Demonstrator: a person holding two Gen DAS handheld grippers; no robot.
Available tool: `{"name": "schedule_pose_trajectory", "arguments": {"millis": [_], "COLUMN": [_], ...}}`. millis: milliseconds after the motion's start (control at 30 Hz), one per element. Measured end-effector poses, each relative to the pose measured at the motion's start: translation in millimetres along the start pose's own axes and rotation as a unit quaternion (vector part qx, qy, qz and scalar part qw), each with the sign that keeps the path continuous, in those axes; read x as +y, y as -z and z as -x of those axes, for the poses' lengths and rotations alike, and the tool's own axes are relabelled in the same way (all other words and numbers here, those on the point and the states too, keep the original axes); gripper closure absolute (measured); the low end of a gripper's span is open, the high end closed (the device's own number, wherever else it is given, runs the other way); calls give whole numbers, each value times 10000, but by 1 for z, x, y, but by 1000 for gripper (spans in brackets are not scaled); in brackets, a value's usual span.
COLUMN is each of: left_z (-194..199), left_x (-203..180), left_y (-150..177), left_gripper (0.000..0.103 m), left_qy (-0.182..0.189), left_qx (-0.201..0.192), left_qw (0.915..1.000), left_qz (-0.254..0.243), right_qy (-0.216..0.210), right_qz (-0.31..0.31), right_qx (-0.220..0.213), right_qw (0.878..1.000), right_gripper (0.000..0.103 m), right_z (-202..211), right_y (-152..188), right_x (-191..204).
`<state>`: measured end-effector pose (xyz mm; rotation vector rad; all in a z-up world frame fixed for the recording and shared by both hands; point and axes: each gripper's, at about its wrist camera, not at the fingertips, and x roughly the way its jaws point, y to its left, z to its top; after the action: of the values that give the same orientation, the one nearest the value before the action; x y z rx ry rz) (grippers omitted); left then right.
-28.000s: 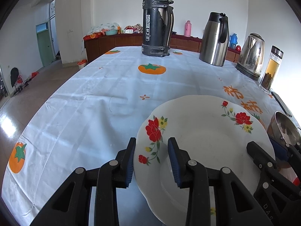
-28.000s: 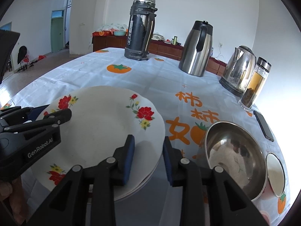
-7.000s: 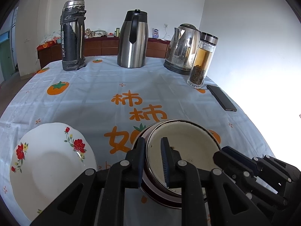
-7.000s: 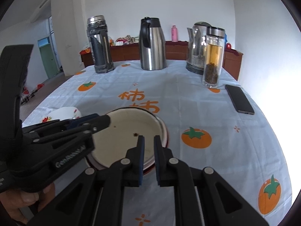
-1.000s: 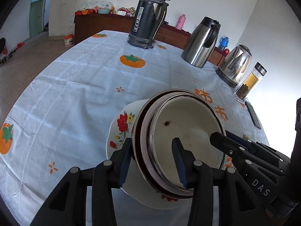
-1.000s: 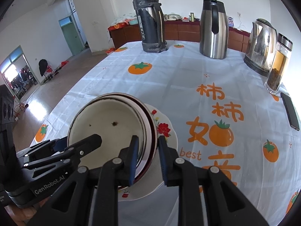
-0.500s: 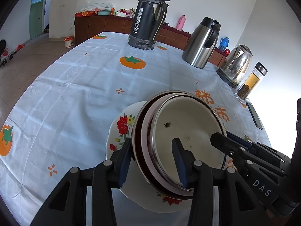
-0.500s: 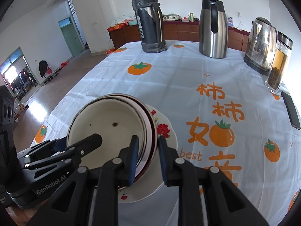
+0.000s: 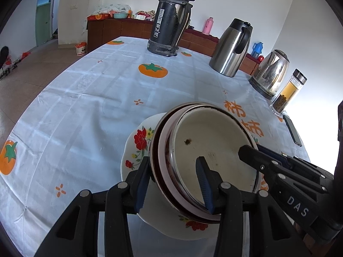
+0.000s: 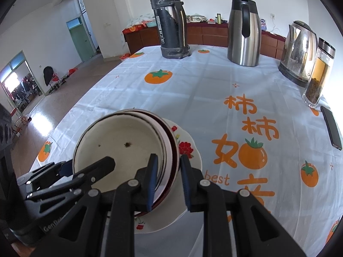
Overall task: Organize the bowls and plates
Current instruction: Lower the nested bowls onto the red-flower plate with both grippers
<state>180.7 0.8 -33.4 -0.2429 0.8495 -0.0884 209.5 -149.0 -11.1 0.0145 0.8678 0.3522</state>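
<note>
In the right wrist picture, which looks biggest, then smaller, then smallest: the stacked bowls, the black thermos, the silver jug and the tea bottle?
1. Stacked bowls, but they are nearest the camera, so that is unsure.
2. Black thermos and silver jug look about alike.
3. Tea bottle.

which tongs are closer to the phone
Right. The right tongs grip the bowl's rim on the phone's side; the left tongs hold the rim's far side.

Cream enamel bowl [image 9: 214,147] with dark specks and maroon rim; white plate [image 9: 137,150] with red-yellow flowers; pale blue tablecloth [image 9: 90,98] with orange persimmons and orange characters; black claws with blue pads [image 9: 203,184].
</note>
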Motion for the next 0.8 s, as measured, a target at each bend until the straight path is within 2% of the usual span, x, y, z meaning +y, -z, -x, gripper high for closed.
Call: {"name": "schedule_pose_trajectory", "arguments": {"millis": [300,800], "left_z": [-7,-7], "left_x": [3,3], "left_y": [1,1], "left_gripper": [57,57], "left_qy": [65,134], "left_qx": [69,-76], "left_qw": [10000,9998], "left_qz": [-17,-107], "right_qy": [26,58], "right_qz": [92,171], "right_qx": [-9,-136], "right_qw": [10000,9997], "right_gripper": [81,81], "right_z": [6,3], "right_y": [2,10], "right_x": [2,3]}}
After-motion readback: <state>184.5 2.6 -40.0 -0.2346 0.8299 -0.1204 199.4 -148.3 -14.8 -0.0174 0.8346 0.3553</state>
